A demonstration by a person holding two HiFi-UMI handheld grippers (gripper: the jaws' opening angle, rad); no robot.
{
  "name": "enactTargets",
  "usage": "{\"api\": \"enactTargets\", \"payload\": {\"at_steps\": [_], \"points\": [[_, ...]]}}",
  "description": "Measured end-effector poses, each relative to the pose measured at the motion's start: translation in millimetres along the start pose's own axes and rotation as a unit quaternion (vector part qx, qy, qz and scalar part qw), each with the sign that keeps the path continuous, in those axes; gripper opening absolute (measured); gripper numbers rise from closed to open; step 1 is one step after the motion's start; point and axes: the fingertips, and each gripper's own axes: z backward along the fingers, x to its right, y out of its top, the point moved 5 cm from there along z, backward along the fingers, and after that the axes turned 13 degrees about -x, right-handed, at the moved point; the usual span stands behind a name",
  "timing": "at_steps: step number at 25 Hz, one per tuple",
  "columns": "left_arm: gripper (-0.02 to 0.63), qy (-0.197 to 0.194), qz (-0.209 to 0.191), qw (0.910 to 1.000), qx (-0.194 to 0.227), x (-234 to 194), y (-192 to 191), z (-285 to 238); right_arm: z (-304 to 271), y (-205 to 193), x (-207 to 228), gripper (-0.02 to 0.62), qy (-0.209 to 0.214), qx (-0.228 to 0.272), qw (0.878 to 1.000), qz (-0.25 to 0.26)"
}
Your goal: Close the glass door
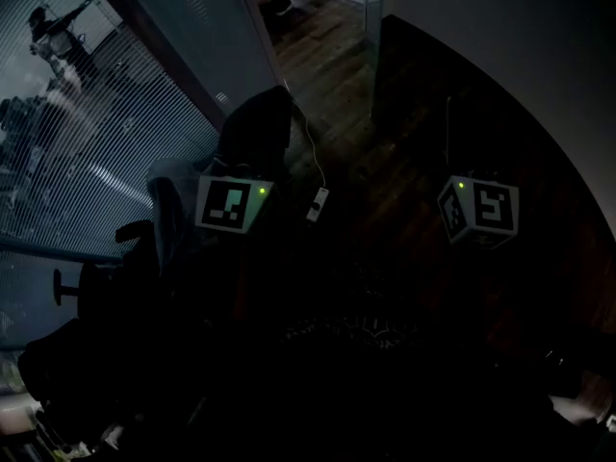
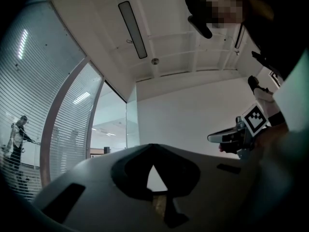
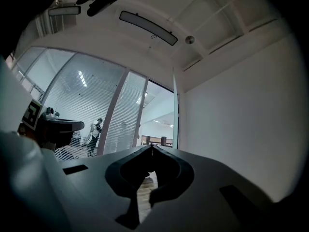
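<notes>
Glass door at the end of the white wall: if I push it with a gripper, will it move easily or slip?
The glass door is a tall pane, so probably stiff and heavy, swinging slowly. Its smooth face looks slippery; a push could slide off. Its thin bare edge may chip, so push on the face.

Dark wood planks, slight sheen: floor (image 1: 327, 56). Clear, smooth: glass door (image 3: 175, 120). Glossy glass with fine pale horizontal stripes: partition (image 1: 87, 162) at left. White, matt, smooth: wall (image 3: 236, 120) at right. Grey matt smooth plastic: left tongs (image 2: 152, 146), right tongs (image 3: 152, 147).
</notes>
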Motion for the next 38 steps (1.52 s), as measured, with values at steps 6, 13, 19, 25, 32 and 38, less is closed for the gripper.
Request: {"api": "enactTargets", "payload": {"at_steps": [6,13,19,25,32,38], "points": [[0.002,0.010,0.005,0.9999,-0.007,-16.0,-7.4,-48.1,-49.0,-2.1,20.9,0.003,0.006,-0.002,1.000,-0.007],[0.002,0.016,0.000,0.9999,0.001,-23.2,1.4,-111.2,-105.2,1.4,58.0,0.003,0.017,0.001,1.000,-0.010],[0.002,0.024,0.002,0.9997,-0.005,-27.7,-3.0,-151.2,-141.5,-1.7,84.7,0.003,0.025,0.000,1.000,-0.010],[0.002,0.034,0.001,0.9994,-0.011,-33.9,-6.3,-175.3,-169.4,-0.9,99.0,0.003,0.031,0.004,1.000,-0.004],[0.002,0.039,0.002,0.9990,-0.021,-57.4,-16.1,-203.9,-211.6,-4.2,99.8,0.003,0.042,0.000,0.999,-0.009],[0.002,0.025,0.002,0.9994,-0.023,-93.2,-22.0,-258.6,-269.6,-4.0,113.9,0.003,0.027,-0.010,0.999,-0.013]]}}
